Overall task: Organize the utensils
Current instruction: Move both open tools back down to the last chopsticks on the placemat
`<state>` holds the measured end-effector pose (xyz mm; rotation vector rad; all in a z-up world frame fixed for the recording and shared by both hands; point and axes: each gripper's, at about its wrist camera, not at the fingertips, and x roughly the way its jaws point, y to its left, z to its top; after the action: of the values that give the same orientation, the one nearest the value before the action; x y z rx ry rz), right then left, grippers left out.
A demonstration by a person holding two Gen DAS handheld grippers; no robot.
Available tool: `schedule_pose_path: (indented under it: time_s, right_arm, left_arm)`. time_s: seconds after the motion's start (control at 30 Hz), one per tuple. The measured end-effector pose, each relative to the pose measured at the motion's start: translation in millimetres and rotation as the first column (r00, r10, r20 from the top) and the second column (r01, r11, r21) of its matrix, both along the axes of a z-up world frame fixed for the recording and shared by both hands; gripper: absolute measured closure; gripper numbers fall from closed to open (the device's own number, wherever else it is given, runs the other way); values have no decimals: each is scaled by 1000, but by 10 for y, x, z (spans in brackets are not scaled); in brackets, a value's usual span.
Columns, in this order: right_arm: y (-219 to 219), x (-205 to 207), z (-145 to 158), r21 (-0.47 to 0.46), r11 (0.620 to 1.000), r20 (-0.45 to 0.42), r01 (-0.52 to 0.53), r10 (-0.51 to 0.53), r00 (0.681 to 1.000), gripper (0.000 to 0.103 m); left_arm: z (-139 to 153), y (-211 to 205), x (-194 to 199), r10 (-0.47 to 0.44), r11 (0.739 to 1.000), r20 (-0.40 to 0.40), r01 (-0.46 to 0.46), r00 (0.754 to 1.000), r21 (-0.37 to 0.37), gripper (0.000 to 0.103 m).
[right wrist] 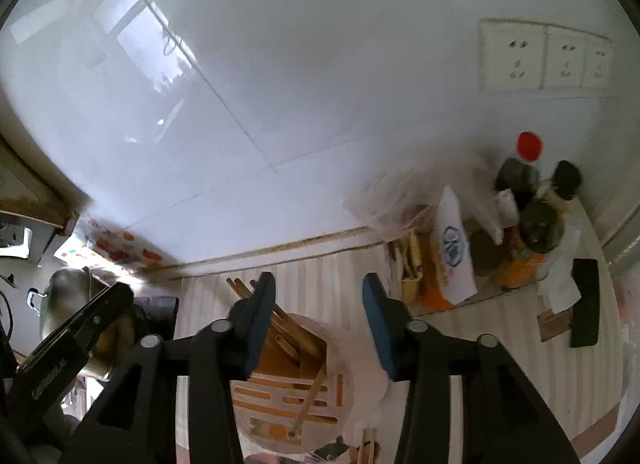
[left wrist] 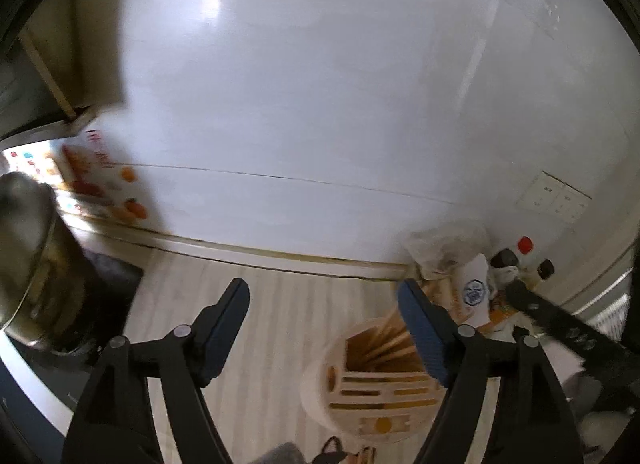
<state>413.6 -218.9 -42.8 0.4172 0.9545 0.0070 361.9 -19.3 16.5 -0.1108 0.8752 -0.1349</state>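
Observation:
A round white utensil holder (left wrist: 376, 388) with a slotted wooden top stands on the striped counter, holding several wooden chopsticks (left wrist: 394, 340). My left gripper (left wrist: 324, 328) is open and empty, above and left of the holder. In the right wrist view the holder (right wrist: 296, 396) sits just below my right gripper (right wrist: 320, 320), which is open and empty, its jaws straddling the holder's far side. Chopsticks (right wrist: 288, 328) lean in its open compartment, and one thin stick (right wrist: 310, 400) lies across the slotted top. More utensil ends (right wrist: 368, 450) show at the bottom edge.
A steel pot (left wrist: 24, 264) sits on a dark stove at left. Bottles (right wrist: 528, 200), a white packet (right wrist: 454, 248) and plastic bags crowd the back right corner. A black phone (right wrist: 585, 302) lies at right. The white tiled wall with sockets (right wrist: 544, 60) is close behind.

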Motion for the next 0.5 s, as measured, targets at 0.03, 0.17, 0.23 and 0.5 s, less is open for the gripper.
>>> schedule_pose_path:
  time_s: [0.03, 0.17, 0.23, 0.5]
  right_arm:
    - [-30, -80, 43, -10, 1000, 13, 12, -12, 1000, 55]
    - [-139, -341, 113, -48, 997, 34, 57, -56, 998, 53]
    - [-169, -516, 124, -63, 995, 40, 79, -77, 996, 48]
    - [-119, -1143, -141, -114, 985, 59, 128, -122, 991, 24]
  left_arm:
    - [-9, 22, -22, 6, 1000, 0, -6, 1000, 6, 27]
    - [-161, 165, -214, 38, 998, -9, -38, 999, 50, 1]
    - [-305, 224, -326, 55, 996, -20, -53, 998, 75, 0]
    - [-1122, 329, -625, 94, 979, -148, -64, 985, 195, 0]
